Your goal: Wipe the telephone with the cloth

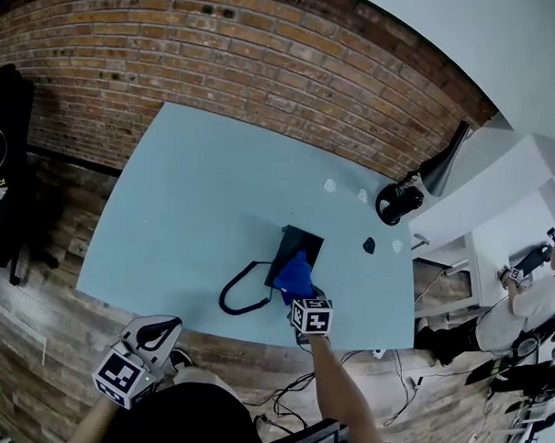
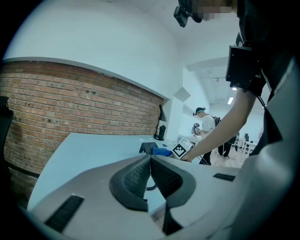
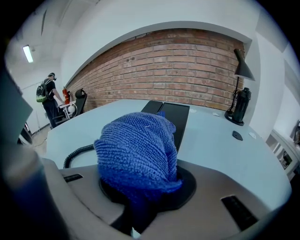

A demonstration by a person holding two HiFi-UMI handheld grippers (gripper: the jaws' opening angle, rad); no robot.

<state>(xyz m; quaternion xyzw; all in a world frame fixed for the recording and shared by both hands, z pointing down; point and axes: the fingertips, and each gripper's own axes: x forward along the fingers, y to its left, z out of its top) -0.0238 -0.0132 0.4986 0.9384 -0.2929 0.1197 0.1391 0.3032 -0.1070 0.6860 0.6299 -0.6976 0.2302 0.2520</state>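
The right gripper (image 3: 140, 206) is clenched on a bunched blue cloth (image 3: 138, 150), which sits at the near end of the black telephone (image 1: 299, 245) on the table (image 1: 184, 174). The left gripper (image 2: 150, 161), jaws together and empty, is held off the table's near edge, well apart from the telephone.

A pale blue table (image 1: 194, 201) stands on a wood-plank floor (image 1: 67, 248) beside a brick wall (image 1: 206, 63). A black telephone (image 1: 295, 243) lies near the table's front edge, its coiled cord (image 1: 233, 299) looping out to the left across the tabletop. Toward the far right corner, three small white scraps (image 1: 330, 185) and a small dark object (image 1: 369, 246) lie scattered, apart from the telephone. A black jug (image 1: 398, 201) and a desk lamp (image 1: 447, 158) stand at that corner.
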